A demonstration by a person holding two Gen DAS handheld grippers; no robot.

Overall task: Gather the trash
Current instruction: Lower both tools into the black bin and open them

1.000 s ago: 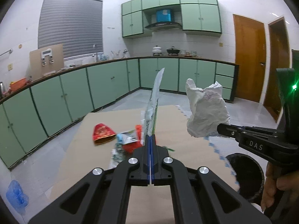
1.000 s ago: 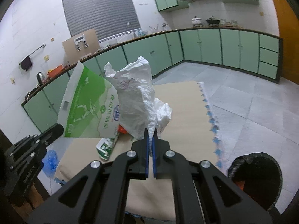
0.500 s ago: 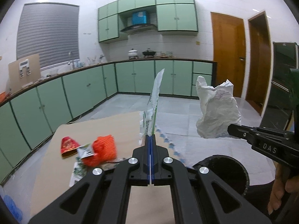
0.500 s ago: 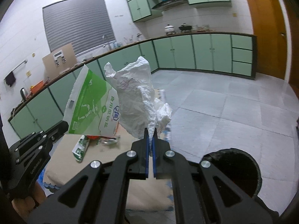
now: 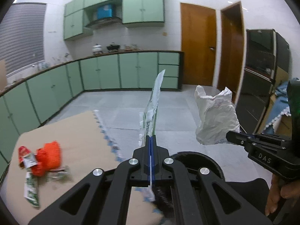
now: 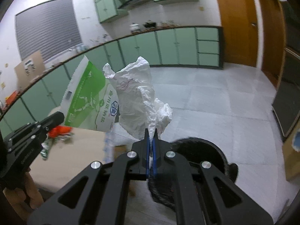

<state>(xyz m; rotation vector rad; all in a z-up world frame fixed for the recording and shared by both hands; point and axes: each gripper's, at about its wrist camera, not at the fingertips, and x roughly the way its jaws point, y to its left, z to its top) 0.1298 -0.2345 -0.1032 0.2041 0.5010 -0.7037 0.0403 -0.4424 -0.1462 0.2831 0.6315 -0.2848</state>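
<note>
My left gripper (image 5: pixel 151 137) is shut on a green-and-white packet (image 5: pixel 153 103), seen edge-on; its printed face shows in the right wrist view (image 6: pixel 90 97). My right gripper (image 6: pixel 150 131) is shut on a crumpled white plastic bag (image 6: pixel 138 97), which also shows in the left wrist view (image 5: pixel 215 120). Both grippers hold their loads in the air above a black round bin (image 5: pixel 198 161), which also shows in the right wrist view (image 6: pixel 202 150). More trash lies on the tan table (image 5: pixel 78 131): an orange crumpled bag (image 5: pixel 49 157), a red wrapper (image 5: pixel 23 152) and a green-white wrapper (image 5: pixel 31 191).
The table's right edge (image 5: pixel 108 140) with blue trim runs beside the bin. Green kitchen cabinets (image 5: pixel 112 73) line the far wall, wooden doors (image 5: pixel 198 46) stand beyond. Grey tiled floor (image 6: pixel 215 97) surrounds the bin. A dark cabinet (image 5: pixel 262 71) stands at the right.
Both grippers have swung right, off the table, carrying the packet and the white bag to above the bin. The table trash now lies at the left.
</note>
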